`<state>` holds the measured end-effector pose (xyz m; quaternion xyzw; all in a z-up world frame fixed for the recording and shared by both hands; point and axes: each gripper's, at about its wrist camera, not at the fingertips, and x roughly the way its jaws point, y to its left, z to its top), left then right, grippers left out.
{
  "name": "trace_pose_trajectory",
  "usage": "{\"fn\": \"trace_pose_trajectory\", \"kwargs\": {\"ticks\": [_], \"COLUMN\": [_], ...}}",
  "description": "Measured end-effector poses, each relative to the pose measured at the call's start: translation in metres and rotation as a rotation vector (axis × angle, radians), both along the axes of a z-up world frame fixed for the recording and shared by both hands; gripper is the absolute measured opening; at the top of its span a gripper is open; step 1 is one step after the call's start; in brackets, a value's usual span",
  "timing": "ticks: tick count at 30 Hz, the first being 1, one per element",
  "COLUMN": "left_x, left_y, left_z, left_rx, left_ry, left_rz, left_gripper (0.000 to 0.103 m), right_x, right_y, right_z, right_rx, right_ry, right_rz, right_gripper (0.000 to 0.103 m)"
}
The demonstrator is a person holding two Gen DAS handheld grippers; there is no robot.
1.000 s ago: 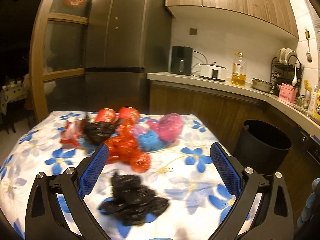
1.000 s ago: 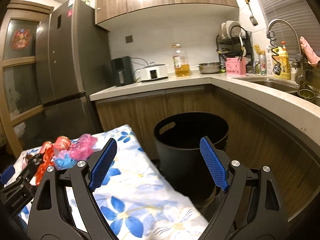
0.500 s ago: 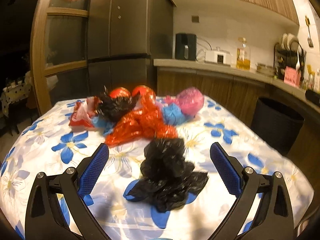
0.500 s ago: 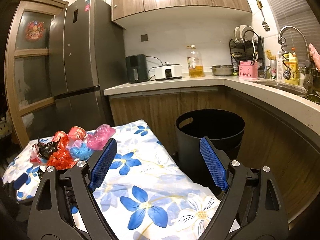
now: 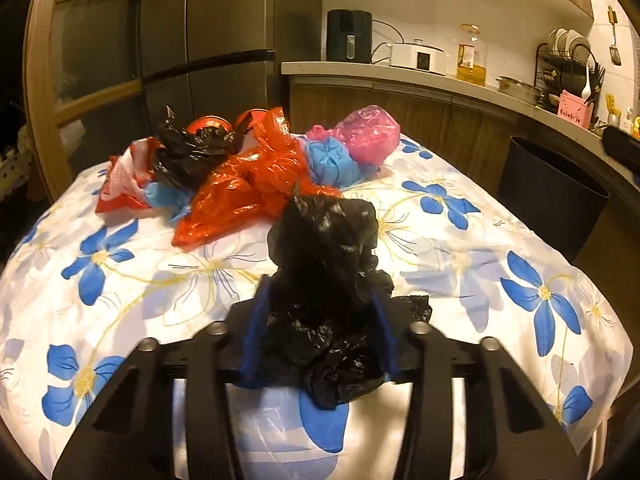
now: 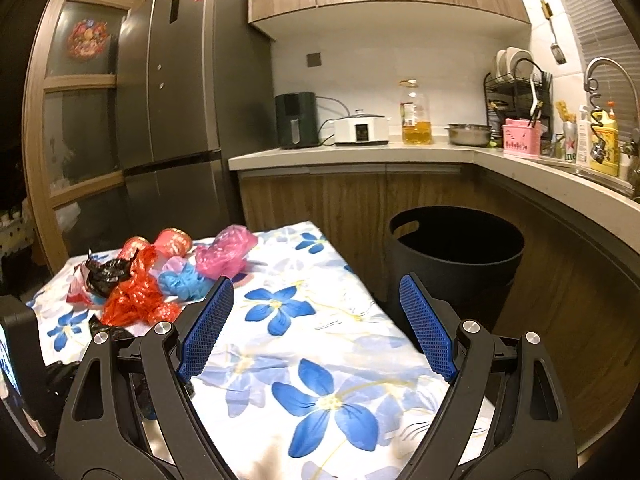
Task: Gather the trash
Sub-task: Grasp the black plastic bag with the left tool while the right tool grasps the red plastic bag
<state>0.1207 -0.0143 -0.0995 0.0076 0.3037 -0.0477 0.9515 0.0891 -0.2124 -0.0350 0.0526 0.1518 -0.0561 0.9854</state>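
My left gripper (image 5: 320, 320) is shut on a crumpled black plastic bag (image 5: 326, 264) near the front of the flowered table (image 5: 480, 264). Behind it lies a pile of trash: a red bag (image 5: 248, 188), another black bag (image 5: 188, 152), a blue bag (image 5: 332, 160), a pink bag (image 5: 370, 132) and a red-white wrapper (image 5: 120, 184). My right gripper (image 6: 316, 328) is open and empty above the table's right side. The pile (image 6: 136, 292) shows at its left. The black trash bin (image 6: 456, 256) stands on the floor to the right of the table.
The bin also shows in the left wrist view (image 5: 548, 196). A kitchen counter (image 6: 360, 154) with appliances, an oil bottle and a dish rack runs behind. A grey fridge (image 6: 176, 120) stands at the back left. A sink tap (image 6: 600, 76) is at the far right.
My left gripper has moved forward over the near black bag and closed on it. My right gripper has stayed open, its view shifting left toward the table.
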Motion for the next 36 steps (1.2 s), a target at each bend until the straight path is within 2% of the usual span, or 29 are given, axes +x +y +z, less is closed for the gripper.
{"fn": "trace_pose_trajectory", "kwargs": {"ticks": [2,5,10,16,20,26,30,36], "left_x": [-0.001,-0.004,-0.011,-0.019,-0.018,-0.015,-0.009,-0.001], "left_y": [0.001,0.007,0.026,0.055,0.077,0.096,0.100,0.107], "left_z": [0.001,0.005,0.023,0.044,0.050,0.059,0.058,0.054], "left_rx": [-0.006,-0.027,-0.070,-0.098,-0.112,-0.128,-0.123,-0.119], "left_ry": [-0.004,-0.020,-0.072,-0.140,-0.153,-0.184,-0.182,-0.160], "left_rz": [-0.001,0.023,0.059,0.156,0.229,0.272,0.277,0.291], "left_gripper": [0.028,0.019,0.016,0.016,0.016,0.016,0.016,0.016], "right_x": [0.004,0.010,0.023,0.047,0.068,0.094,0.110,0.132], "right_y": [0.004,0.013,0.031,0.069,0.100,0.134,0.148,0.165], "right_z": [-0.003,-0.007,-0.017,-0.030,-0.040,-0.045,-0.047,-0.056], "right_rx": [-0.003,-0.009,-0.004,-0.001,-0.028,-0.033,-0.014,0.013], "right_ry": [0.007,0.014,0.034,0.062,0.086,0.095,0.114,0.195], "right_rz": [0.013,0.035,0.080,0.178,0.237,0.308,0.340,0.389], "right_gripper": [0.084,0.084,0.084,0.084,0.084,0.083,0.077,0.056]}}
